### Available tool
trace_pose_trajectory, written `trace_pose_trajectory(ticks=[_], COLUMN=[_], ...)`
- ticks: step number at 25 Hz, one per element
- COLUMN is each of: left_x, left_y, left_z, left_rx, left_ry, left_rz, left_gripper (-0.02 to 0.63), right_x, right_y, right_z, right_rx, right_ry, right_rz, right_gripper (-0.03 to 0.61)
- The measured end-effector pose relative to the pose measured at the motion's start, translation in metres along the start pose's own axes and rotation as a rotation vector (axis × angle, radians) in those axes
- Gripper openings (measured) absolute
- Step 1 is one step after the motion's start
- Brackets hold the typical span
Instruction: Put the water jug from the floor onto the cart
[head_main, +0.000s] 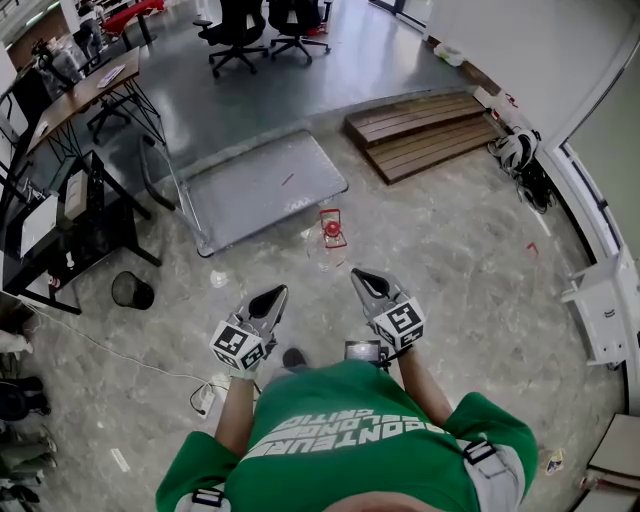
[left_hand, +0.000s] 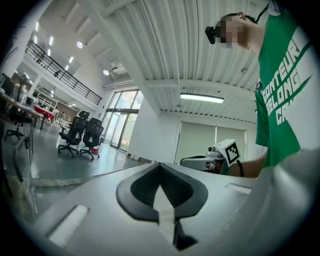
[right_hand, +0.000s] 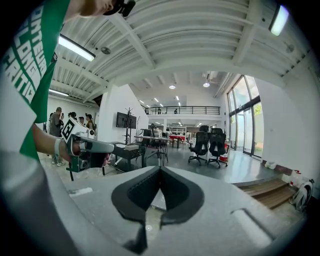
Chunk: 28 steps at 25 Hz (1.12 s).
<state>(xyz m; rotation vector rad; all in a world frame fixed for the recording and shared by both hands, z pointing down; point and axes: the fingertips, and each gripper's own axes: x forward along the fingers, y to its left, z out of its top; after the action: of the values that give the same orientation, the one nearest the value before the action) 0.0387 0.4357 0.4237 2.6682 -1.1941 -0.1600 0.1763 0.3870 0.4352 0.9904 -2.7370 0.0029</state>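
Observation:
The water jug (head_main: 327, 238), clear with a red cap and handle, stands on the floor just in front of the flat grey platform cart (head_main: 262, 186), whose push handle (head_main: 152, 170) rises at its left end. My left gripper (head_main: 272, 293) and right gripper (head_main: 360, 276) are side by side in front of me, short of the jug and apart from it. Both point forward, jaws shut with nothing between them. In the left gripper view my left gripper (left_hand: 160, 166) is shut, with the right gripper (left_hand: 220, 154) beside it. In the right gripper view my right gripper (right_hand: 160, 170) is shut, and the left gripper (right_hand: 86, 148) shows.
Stacked wooden boards (head_main: 425, 130) lie on the floor at the back right. A black bin (head_main: 132, 290) and dark desks (head_main: 60, 215) stand at the left, office chairs (head_main: 262, 30) at the back. A white rack (head_main: 605, 310) is at the right wall, a cable (head_main: 120, 352) on the floor.

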Motion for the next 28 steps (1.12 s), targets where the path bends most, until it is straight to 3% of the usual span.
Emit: trace_pose_trajectory(ticks=[16,28], left_x=[-0.005,0.018], left_y=[0.025,0.032], left_z=[-0.004,-0.011], left_rx=[-0.02,-0.048], left_ry=[0.009,0.036], left_rz=[-0.056,-0.069], left_gripper=[0.015,0.015], right_x=[0.02,0.023], right_y=[0.011,-0.013], right_z=[-0.006,-0.024], right_rx=[-0.005,0.025], right_ry=[0.029,0.07], right_rz=[-0.047,-0.075], right_gripper=[-0.008,-0.008])
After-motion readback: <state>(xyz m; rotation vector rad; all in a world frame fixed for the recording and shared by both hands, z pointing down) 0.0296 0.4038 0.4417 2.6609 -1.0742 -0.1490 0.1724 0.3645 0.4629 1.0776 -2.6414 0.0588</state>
